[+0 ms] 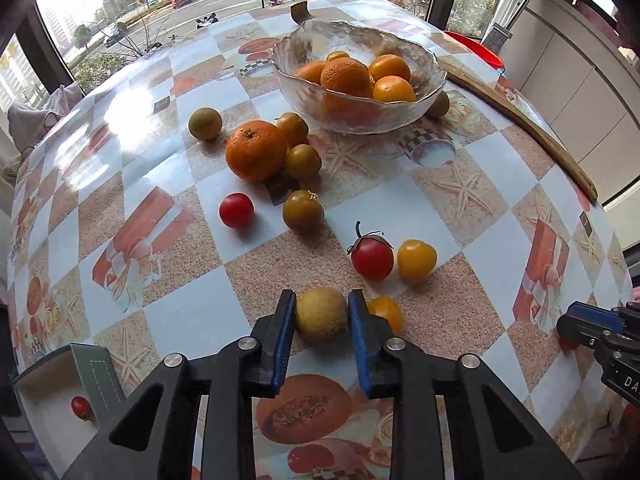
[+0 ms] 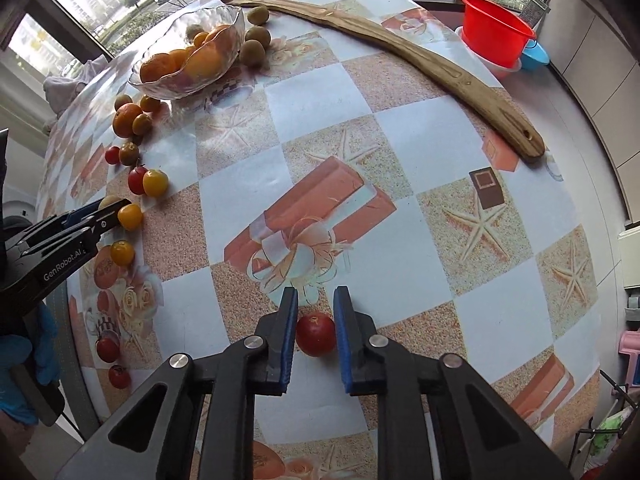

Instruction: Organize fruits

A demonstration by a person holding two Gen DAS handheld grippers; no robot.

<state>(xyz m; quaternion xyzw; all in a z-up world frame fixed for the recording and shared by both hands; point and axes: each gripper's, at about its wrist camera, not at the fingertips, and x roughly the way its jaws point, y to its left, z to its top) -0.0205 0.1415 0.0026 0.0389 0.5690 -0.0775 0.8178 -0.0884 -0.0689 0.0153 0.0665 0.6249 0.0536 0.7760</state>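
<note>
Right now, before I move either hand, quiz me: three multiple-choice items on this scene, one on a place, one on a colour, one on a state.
1. Where is the large loose orange?
A. On the table in front of the glass bowl
B. Inside the glass bowl
C. In the red basin

2. What colour is the fruit between the right tongs?
A. Yellow
B. Green
C. Red

3. How do the left tongs stand?
A. Far from any fruit
B. Fingers on either side of the pale yellow fruit
C. Inside the bowl

Answers:
1 A, it sits on the cloth among small greenish fruits.
2 C, a red tomato lies between the blue pads.
3 B, the pads flank that fruit on the table.
</note>
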